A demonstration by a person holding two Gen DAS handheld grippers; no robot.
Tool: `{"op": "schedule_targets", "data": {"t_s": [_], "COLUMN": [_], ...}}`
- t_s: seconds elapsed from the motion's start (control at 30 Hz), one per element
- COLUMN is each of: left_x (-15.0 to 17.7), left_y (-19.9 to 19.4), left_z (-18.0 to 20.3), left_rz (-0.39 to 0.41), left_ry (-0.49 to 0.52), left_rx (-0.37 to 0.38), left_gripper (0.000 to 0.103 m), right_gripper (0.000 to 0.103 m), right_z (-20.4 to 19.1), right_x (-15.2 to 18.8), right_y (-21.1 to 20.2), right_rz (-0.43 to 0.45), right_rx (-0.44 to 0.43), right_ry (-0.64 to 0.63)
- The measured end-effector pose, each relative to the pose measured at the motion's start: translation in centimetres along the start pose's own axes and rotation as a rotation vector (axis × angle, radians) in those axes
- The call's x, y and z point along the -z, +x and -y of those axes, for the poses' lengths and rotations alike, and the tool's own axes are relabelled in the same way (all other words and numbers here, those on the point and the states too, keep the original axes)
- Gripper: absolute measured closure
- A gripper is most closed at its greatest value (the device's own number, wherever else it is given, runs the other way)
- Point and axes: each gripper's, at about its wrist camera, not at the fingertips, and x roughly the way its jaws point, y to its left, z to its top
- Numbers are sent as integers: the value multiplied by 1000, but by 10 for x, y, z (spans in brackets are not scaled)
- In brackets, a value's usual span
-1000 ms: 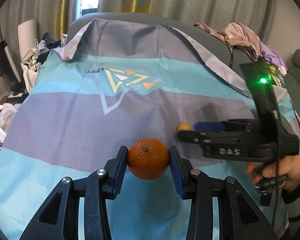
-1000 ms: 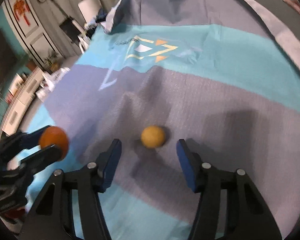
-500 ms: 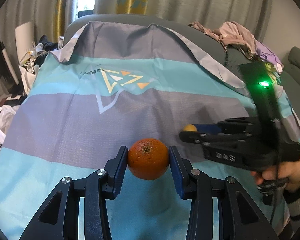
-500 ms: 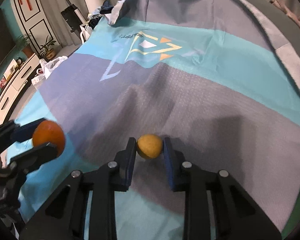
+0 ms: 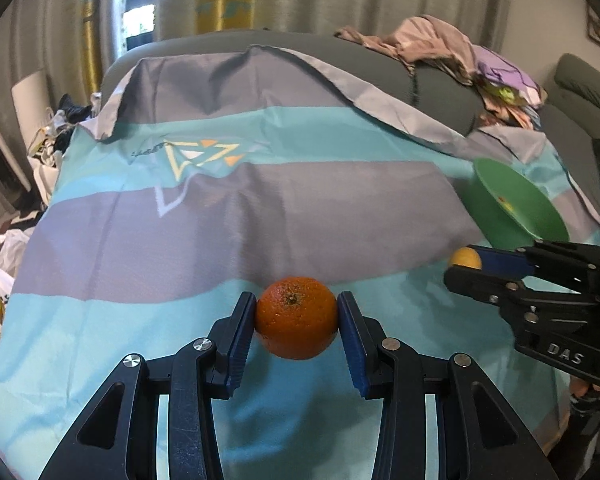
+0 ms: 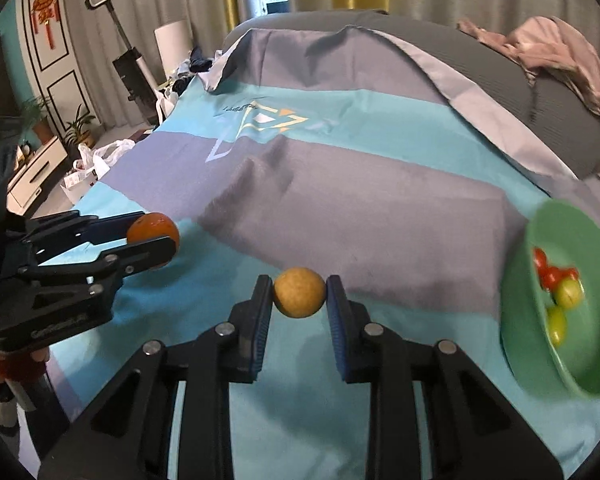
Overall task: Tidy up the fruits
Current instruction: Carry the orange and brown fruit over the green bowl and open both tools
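The left hand-held gripper (image 5: 296, 318) pinches an orange (image 5: 297, 317) between its blue pads, held above the striped cloth (image 5: 260, 208). The right hand-held gripper (image 6: 299, 298) clamps a small yellow fruit (image 6: 299, 297) the same way. To its right, a green bowl (image 6: 528, 320) rests on the cloth, holding red and yellow-green fruits (image 6: 558, 292).

The orange (image 5: 296, 317) sits between the left gripper's (image 5: 297, 326) pads, above the striped cloth (image 5: 260, 208). To its right the right gripper (image 6: 299, 300) holds a small round fruit (image 6: 299, 297). Farther right, a bowl (image 6: 540, 340) holding small fruits (image 6: 558, 294) rests on the cloth.
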Motion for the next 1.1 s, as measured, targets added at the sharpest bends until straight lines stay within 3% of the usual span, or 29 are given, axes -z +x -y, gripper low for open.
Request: {"op": "schedule_targets", "data": {"t_s": [0.4,1.1], "left_x": [11,-1], "left_y": [-17,-24], "left_z": [43,111], "left_rz": [-10,2], "left_ry": [60,177], "left_rx": [19,68], "left_gripper": [61,61], "right_gripper": [76,75], "right_z": [13,54], "right_x": [35,64], "right_y": [-56,-97], "right_rz": [66,145], "right_rx": [32,101], "right_ry": [49,124]}}
